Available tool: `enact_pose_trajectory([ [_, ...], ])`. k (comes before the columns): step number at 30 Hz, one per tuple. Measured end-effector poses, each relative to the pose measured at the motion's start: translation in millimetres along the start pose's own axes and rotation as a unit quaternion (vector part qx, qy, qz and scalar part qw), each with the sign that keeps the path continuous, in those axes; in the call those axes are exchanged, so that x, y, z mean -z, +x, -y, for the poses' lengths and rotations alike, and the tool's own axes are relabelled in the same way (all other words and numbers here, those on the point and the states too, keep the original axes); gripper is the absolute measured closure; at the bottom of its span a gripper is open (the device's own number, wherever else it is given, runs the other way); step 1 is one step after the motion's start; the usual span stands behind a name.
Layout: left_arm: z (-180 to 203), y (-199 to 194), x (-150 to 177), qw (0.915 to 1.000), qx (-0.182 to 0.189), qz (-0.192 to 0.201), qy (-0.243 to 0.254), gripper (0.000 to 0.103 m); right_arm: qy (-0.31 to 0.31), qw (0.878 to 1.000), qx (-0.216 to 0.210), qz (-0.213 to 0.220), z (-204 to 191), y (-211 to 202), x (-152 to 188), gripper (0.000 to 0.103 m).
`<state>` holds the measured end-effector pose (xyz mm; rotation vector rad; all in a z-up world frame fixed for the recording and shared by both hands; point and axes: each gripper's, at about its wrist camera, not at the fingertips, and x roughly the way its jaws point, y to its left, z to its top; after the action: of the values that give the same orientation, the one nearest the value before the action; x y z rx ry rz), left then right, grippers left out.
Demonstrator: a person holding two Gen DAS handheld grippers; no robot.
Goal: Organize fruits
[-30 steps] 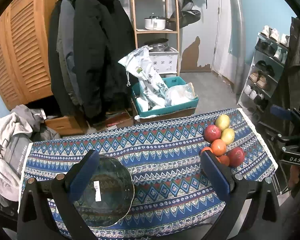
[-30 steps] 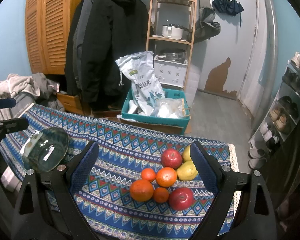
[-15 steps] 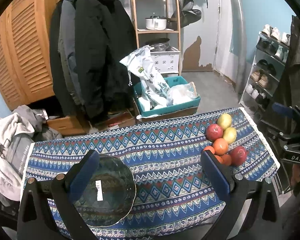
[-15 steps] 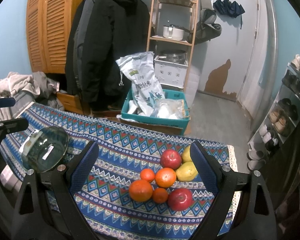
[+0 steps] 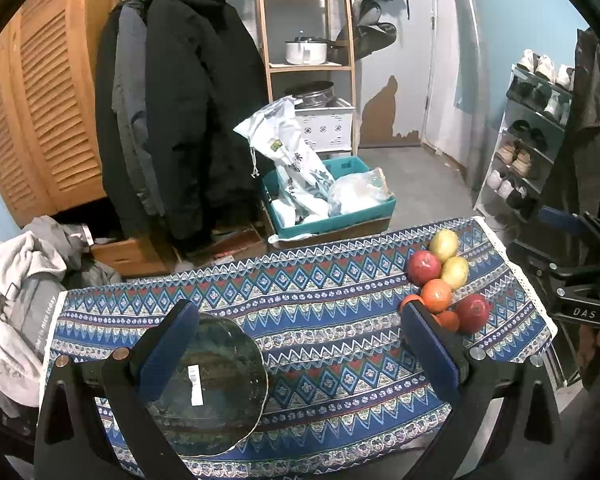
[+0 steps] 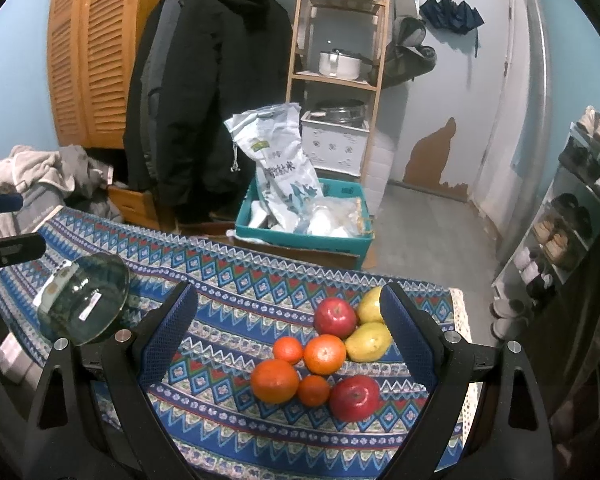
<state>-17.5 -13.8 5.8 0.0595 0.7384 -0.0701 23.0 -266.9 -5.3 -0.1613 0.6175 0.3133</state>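
A cluster of fruit lies at the right end of the patterned table: two red apples [image 6: 335, 317] [image 6: 355, 397], two yellow pears [image 6: 369, 341], and several oranges [image 6: 274, 381]. The cluster also shows in the left wrist view [image 5: 444, 280]. A clear glass bowl [image 5: 210, 384] sits at the left end; it also shows in the right wrist view [image 6: 85, 303]. My left gripper [image 5: 296, 344] is open and empty above the table, its left finger over the bowl. My right gripper [image 6: 288, 320] is open and empty, hovering above the fruit.
The blue patterned cloth [image 5: 320, 320] covers a small table. Beyond its far edge stand a teal crate with bags [image 6: 304, 220], hanging coats [image 5: 180, 120] and a wooden shelf [image 6: 336, 60]. A shoe rack [image 5: 532, 152] stands to the right, a clothes pile [image 5: 16, 280] to the left.
Both grippers have drifted slightly; the view of the table shifted a little. Both stay open and empty. The fruit and bowl have not moved.
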Motion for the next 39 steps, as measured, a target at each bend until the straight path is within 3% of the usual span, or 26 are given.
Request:
enact_pose_trajectory([
  [11,7,5,-1,0.9998,0.02,-0.005,-0.006,0.001,-0.003,1.0,0.01,-0.004,9,1,8,0.012],
  [29,35,31,0,0.9992,0.023,-0.029,0.017,0.001,-0.002,1.0,0.024,-0.018,29,-3,19,0.012],
  [39,60,74,11,0.9948,0.037,-0.082,0.047,0.001,0.015,0.996,0.039,-0.078,57,24,43,0.012],
])
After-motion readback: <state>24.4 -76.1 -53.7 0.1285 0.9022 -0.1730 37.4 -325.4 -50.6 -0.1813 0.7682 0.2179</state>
